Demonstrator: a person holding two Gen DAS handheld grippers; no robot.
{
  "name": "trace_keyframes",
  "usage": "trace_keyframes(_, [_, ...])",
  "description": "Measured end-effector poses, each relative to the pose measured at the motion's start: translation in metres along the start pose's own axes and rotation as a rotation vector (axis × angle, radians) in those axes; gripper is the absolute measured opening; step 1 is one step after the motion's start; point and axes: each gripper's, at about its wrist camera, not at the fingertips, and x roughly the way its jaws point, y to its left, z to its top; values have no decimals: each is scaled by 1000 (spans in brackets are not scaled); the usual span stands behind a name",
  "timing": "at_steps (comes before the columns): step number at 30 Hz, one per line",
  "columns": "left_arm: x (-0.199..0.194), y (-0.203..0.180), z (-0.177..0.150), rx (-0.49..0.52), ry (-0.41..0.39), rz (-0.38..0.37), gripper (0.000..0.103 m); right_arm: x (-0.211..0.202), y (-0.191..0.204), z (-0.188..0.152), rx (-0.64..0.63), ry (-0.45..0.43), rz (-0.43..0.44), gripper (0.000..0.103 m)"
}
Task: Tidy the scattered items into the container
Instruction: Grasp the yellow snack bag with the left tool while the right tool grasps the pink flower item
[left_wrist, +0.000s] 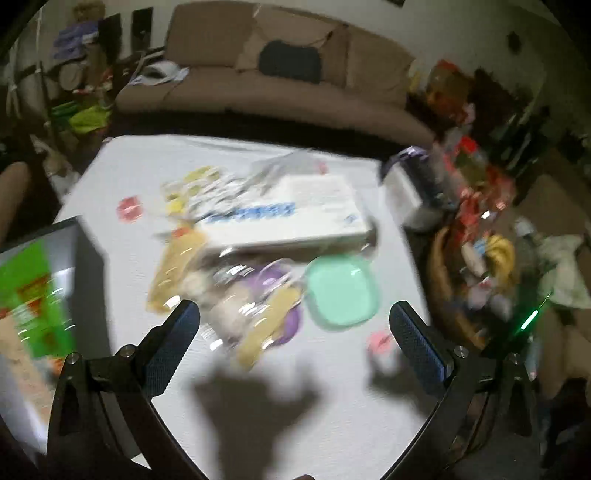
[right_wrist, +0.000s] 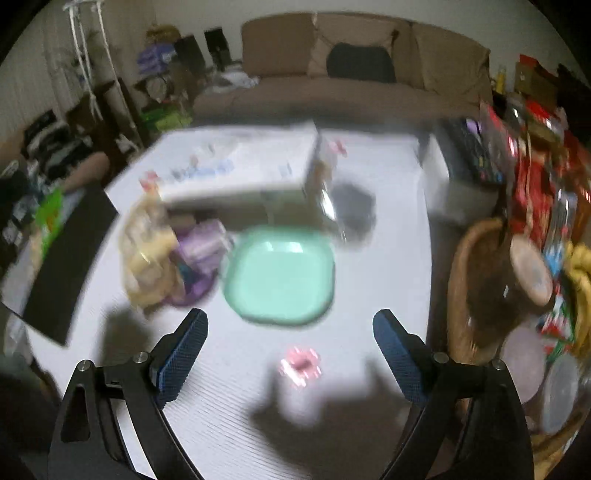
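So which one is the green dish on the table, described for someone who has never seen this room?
Start at the white-covered table and find the big white box on it. Just in front lies the mint-green dish, beside a purple item. It is the only pale green, rounded-square, empty piece there.

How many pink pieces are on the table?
3 pink pieces: one beside the green plate, one at the left edge, one behind the white box; blur may hide more.

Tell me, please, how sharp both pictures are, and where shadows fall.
Left wrist view: motion blur smears the box and green plate; the fingers stay sharp, their shadow on the cloth below. Right wrist view: the same blur on the plate; shadow near the pink flower. Both are dim, with fisheye bending.
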Motion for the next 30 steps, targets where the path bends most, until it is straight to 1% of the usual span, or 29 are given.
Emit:
trace_keyframes(1, [8,-6,1,23,-28,30,103,9,-4,-11,-11,35,-40,93])
trace_keyframes(2, [22,-9,1,59,-65,95,103,27,0,-19,-36,103,-92,92])
trace_keyframes(3, [37,-9,-2,88,-98,156,103,39,3,-28,-53,146,-106,86])
trace_keyframes(4, [47,-4,-7,103,-125,196,103,49,8,-33,-75,177,-77,79])
trace_keyframes(5, [57,3,-16,108,-157,248,96,53,13,-38,-86,182,-46,77])
trace_keyframes(6, [66,12,-23,101,-173,296,92,56,15,-39,-93,181,-24,77])
trace_keyframes(7, [72,21,-28,88,-158,309,91,59,17,-39,-100,189,-27,76])
trace_keyframes(8, [75,28,-31,71,-128,294,91,64,15,-39,-107,199,-42,75])
trace_keyframes(9, [78,33,-31,49,-95,270,91,68,15,-39,-115,208,-66,75])
trace_keyframes(10, [79,39,-29,18,-74,229,91,69,15,-39,-115,214,-84,75])
trace_keyframes(11, [77,45,-28,-9,-75,200,93,73,13,-39,-106,232,-92,75])
trace_keyframes(12, [75,51,-26,-25,-80,194,95,81,12,-41,-95,248,-83,69])
trace_keyframes(13, [74,56,-25,-41,-88,204,98,84,10,-42,-79,264,-66,58])
trace_keyframes(14, [74,60,-27,-50,-87,219,101,88,9,-44,-64,285,-56,50])
trace_keyframes(15, [77,64,-29,-59,-70,234,101,89,9,-47,-54,301,-66,43])
trace_keyframes(16, [83,68,-33,-67,-47,231,101,86,9,-46,-52,287,-65,32])
trace_keyframes(17, [85,70,-38,-75,-32,225,101,84,8,-45,-38,287,-46,30])
trace_keyframes(18, [90,69,-43,-82,-15,219,101,81,7,-44,-19,284,-33,11])
trace_keyframes(20, [100,60,-60,-70,27,207,101,75,1,-42,22,263,-34,8])
trace_keyframes(22, [116,42,-72,-2,84,223,101,71,-4,-41,49,247,-37,6])
trace_keyframes(24, [125,29,-80,35,110,235,101,68,-8,-40,72,231,-30,6])
trace_keyframes(26, [128,20,-87,52,101,258,101,66,-9,-39,73,224,-31,6])
trace_keyframes(27, [129,17,-89,65,92,286,101,65,-8,-40,72,224,-28,6])
trace_keyframes(28, [130,14,-91,92,76,338,101,66,-8,-40,72,224,-25,6])
trace_keyframes(30, [132,8,-91,134,58,382,102,66,-6,-40,62,228,-24,6])
